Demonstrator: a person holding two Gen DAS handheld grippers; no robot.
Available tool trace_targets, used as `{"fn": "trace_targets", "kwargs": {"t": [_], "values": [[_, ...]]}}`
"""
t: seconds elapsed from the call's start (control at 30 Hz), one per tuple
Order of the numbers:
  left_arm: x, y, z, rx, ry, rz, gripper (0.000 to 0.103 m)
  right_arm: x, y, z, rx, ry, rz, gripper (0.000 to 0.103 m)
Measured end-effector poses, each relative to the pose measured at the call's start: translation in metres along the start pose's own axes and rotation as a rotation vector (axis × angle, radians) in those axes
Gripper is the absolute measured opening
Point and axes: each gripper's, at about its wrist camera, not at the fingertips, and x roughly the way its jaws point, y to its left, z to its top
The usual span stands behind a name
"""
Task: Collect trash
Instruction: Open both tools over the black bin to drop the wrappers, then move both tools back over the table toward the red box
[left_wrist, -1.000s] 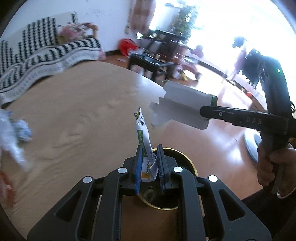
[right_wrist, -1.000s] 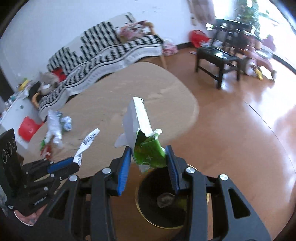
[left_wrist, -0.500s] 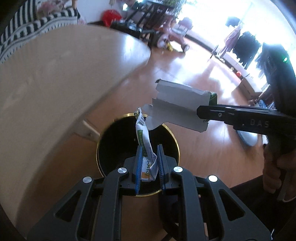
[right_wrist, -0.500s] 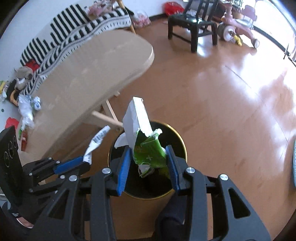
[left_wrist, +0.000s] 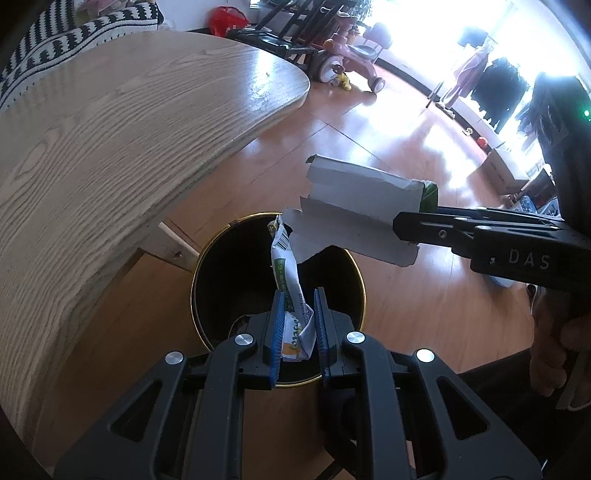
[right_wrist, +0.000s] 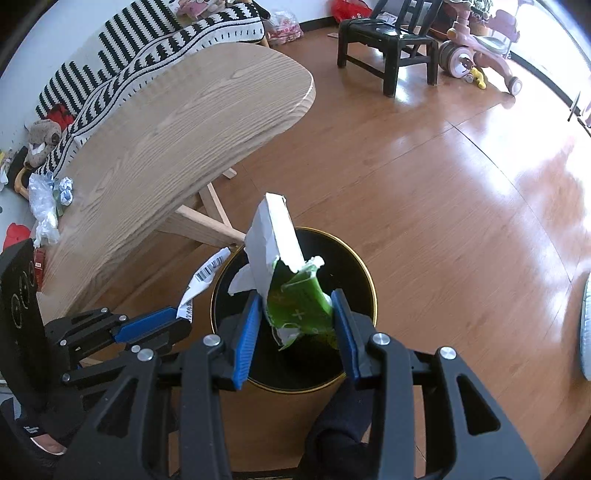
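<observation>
The trash bin stands on the floor just beside the wooden table, near the table's leg. Over the bin's mouth the torn carton sits between the right gripper pads, and the wrapper between the left gripper pads. Beyond the bin, well apart, stand a chair and a ride-on toy. Crumpled plastic lies on the table's far-left end, away from the bin.

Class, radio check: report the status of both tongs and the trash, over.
Left tongs shut on white wrapper. Right tongs shut on torn green carton. Both above black bin. Nothing in the way.
</observation>
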Motion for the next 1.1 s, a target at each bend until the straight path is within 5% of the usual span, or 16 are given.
{"fn": "trace_targets", "kwargs": {"t": [0.17, 0.23, 0.33, 0.4, 0.47, 0.7, 0.9, 1.1], "values": [[-0.001, 0.001, -0.001, -0.002, 0.001, -0.002, 0.016, 0.001, -0.002, 0.003, -0.005, -0.001, 0.002, 0.046], [0.000, 0.002, -0.001, -0.006, 0.002, -0.003, 0.018, 0.001, -0.003, 0.005, -0.001, -0.002, -0.001, 0.067], [0.000, 0.001, 0.000, -0.005, 0.001, 0.005, 0.030, -0.003, -0.002, 0.006, -0.007, -0.024, -0.001, 0.070], [-0.003, 0.000, 0.000, -0.005, -0.006, 0.008, 0.053, -0.004, -0.001, 0.007, -0.002, -0.030, 0.003, 0.071], [-0.006, 0.000, -0.001, -0.002, -0.023, 0.017, 0.064, -0.006, -0.001, 0.007, 0.000, -0.035, 0.003, 0.071], [-0.034, 0.006, -0.002, -0.016, -0.059, 0.016, 0.075, -0.021, 0.019, 0.015, -0.016, -0.093, 0.021, 0.078], [-0.090, 0.043, -0.011, -0.071, -0.147, 0.085, 0.089, -0.036, 0.082, 0.035, -0.100, -0.153, 0.105, 0.082], [-0.156, 0.117, -0.035, -0.215, -0.229, 0.237, 0.091, -0.035, 0.174, 0.048, -0.232, -0.159, 0.201, 0.083]]}}
